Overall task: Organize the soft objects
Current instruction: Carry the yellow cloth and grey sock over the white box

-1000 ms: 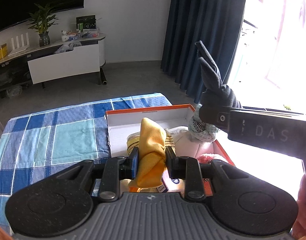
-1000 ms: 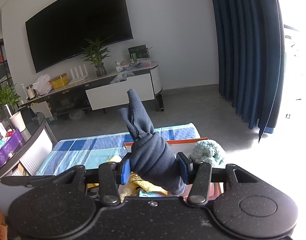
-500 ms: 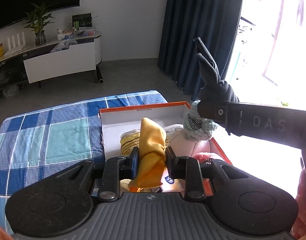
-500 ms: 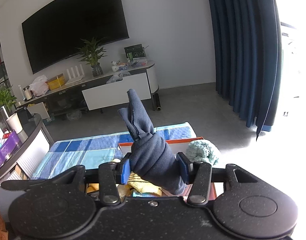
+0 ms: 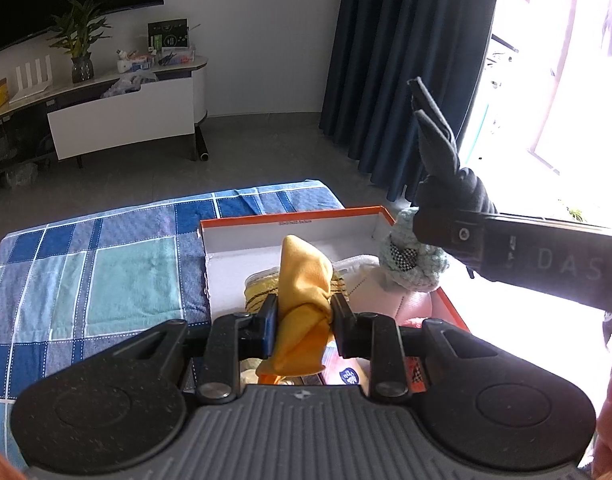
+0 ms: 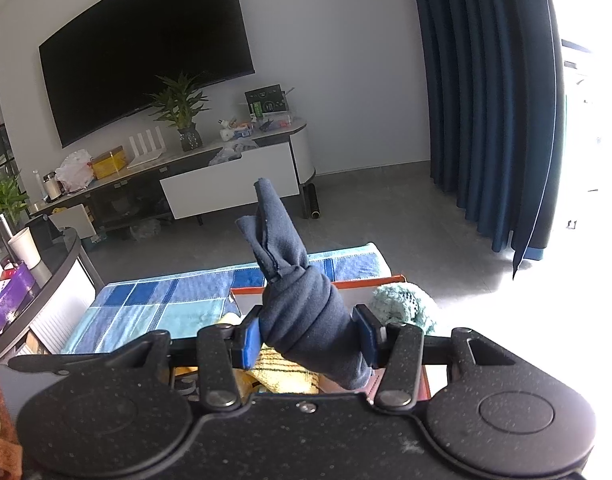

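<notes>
Knotted yellow cloth [image 5: 303,304], knotted navy cloth [image 6: 306,312], orange-rimmed box [image 5: 289,222]

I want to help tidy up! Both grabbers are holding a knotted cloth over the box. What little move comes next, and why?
Probably lower the left gripper and set its yellow cloth into the orange box: it hangs right above the bare white floor there.
</notes>
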`<action>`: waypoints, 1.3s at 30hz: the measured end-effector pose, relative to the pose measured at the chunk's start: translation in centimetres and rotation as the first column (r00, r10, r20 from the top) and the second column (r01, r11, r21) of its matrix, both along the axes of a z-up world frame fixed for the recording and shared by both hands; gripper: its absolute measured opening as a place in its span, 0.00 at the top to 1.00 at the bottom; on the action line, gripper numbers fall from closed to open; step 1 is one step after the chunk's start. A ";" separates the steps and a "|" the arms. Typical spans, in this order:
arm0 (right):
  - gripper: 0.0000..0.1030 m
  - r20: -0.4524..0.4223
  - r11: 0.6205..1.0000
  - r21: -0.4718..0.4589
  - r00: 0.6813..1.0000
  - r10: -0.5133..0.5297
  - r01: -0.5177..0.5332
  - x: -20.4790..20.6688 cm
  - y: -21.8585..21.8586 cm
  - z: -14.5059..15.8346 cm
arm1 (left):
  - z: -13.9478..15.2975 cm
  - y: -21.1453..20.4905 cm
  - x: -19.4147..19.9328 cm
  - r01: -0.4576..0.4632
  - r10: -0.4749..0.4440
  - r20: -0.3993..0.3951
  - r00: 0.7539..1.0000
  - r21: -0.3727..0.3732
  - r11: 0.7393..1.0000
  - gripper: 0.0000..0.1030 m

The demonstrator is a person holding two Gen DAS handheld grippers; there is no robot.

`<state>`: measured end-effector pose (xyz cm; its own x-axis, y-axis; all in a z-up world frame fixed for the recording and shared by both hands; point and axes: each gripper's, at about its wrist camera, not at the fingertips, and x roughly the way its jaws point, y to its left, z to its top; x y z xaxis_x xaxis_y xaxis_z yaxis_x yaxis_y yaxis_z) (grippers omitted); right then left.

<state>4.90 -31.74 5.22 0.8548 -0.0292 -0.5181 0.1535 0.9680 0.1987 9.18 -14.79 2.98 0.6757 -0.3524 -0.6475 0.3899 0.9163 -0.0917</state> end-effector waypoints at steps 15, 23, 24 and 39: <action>0.43 -0.009 1.000 0.004 1.000 0.012 -0.012 1.6 0.0 -0.5 | -0.2 -0.2 1.7 -0.010 0.010 -0.017 1.000 -0.004 1.000 0.72; 0.43 -0.015 1.000 0.008 1.000 0.016 -0.016 2.0 -0.4 -0.7 | -0.4 -0.2 2.5 -0.016 0.016 -0.029 0.999 -0.005 1.000 0.72; 0.43 -0.016 1.000 0.009 1.000 0.017 -0.016 2.1 -0.4 -0.7 | -0.5 -0.2 2.6 -0.016 0.015 -0.030 0.999 -0.006 1.000 0.72; 0.43 -0.025 1.000 0.016 1.000 0.011 -0.011 2.7 -0.3 -0.8 | -0.7 0.0 3.3 -0.021 0.021 -0.038 0.999 -0.005 1.000 0.72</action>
<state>7.56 -32.01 4.38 0.8416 -0.0116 -0.5399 0.1481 0.9664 0.2101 12.47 -14.83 2.26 0.6576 -0.3419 -0.6713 0.3667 0.9237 -0.1112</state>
